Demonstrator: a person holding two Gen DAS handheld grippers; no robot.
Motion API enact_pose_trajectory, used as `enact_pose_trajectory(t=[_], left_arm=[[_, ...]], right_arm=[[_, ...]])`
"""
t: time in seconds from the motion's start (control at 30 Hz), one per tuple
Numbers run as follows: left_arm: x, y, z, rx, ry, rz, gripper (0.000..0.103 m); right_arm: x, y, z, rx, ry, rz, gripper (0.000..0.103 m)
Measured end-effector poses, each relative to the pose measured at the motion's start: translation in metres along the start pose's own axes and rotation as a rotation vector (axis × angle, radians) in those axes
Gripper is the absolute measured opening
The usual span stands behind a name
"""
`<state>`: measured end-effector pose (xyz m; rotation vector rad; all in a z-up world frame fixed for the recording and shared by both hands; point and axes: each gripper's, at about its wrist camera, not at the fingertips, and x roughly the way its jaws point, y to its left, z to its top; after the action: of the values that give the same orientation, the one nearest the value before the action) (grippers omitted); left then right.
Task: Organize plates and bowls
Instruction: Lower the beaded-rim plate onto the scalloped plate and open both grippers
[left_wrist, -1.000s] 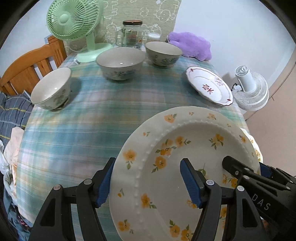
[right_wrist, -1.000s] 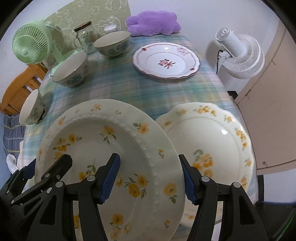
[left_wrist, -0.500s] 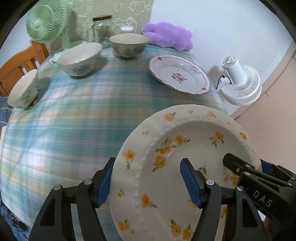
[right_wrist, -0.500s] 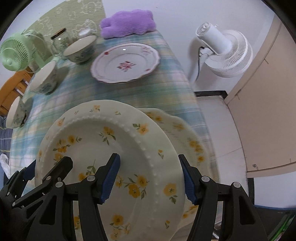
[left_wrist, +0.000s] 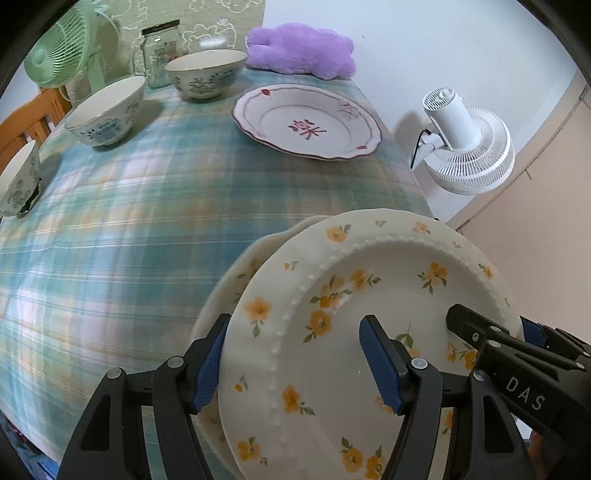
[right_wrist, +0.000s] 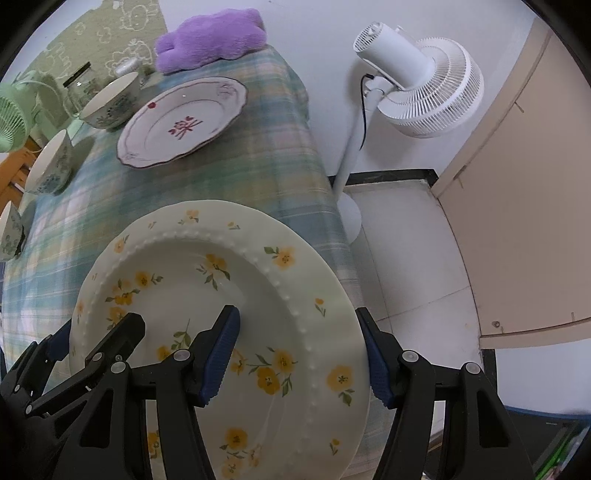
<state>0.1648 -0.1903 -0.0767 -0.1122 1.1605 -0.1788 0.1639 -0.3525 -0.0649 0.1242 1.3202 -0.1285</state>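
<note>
A cream plate with yellow flowers and a beaded ring hangs just above the table's near right corner. My left gripper is shut on its left rim, one blue pad under, one on top. My right gripper is shut on the opposite rim. Beneath it lies a second, scalloped flowered plate, mostly hidden. A white plate with a red pattern sits farther back. Three flowered bowls stand along the far and left side.
The table wears a plaid cloth. At the back stand a green fan, a glass jar and a purple plush. A white floor fan and a beige cabinet door are right of the table edge.
Both grippers carried the flowered plate to the right across the table and slightly down. It now covers the scalloped plate, which showed beside it before.
</note>
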Motion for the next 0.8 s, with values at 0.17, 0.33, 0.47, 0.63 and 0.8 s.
enact_pose_trajectory(t=[0.17, 0.33, 0.47, 0.63, 0.8], left_arm=[[0.012, -0.009, -0.002, 0.007, 0.022, 0.013, 0.069], [0.015, -0.012, -0.003, 0.007, 0.008, 0.047, 0.068], [0.015, -0.016, -0.003, 0.017, -0.011, 0.093, 0.068], [0.017, -0.027, -0.008, 0.084, -0.014, 0.202, 0.070], [0.012, -0.026, -0.011, 0.094, -0.023, 0.195, 0.072]], right_arm=[[0.011, -0.011, 0.001, 0.013, 0.020, 0.001, 0.067], [0.016, -0.014, 0.002, 0.012, 0.013, 0.017, 0.067], [0.018, -0.015, 0.003, 0.015, 0.006, 0.027, 0.067], [0.019, -0.012, 0.000, -0.003, 0.011, 0.038, 0.066], [0.018, -0.013, -0.004, 0.002, 0.012, 0.052, 0.066]])
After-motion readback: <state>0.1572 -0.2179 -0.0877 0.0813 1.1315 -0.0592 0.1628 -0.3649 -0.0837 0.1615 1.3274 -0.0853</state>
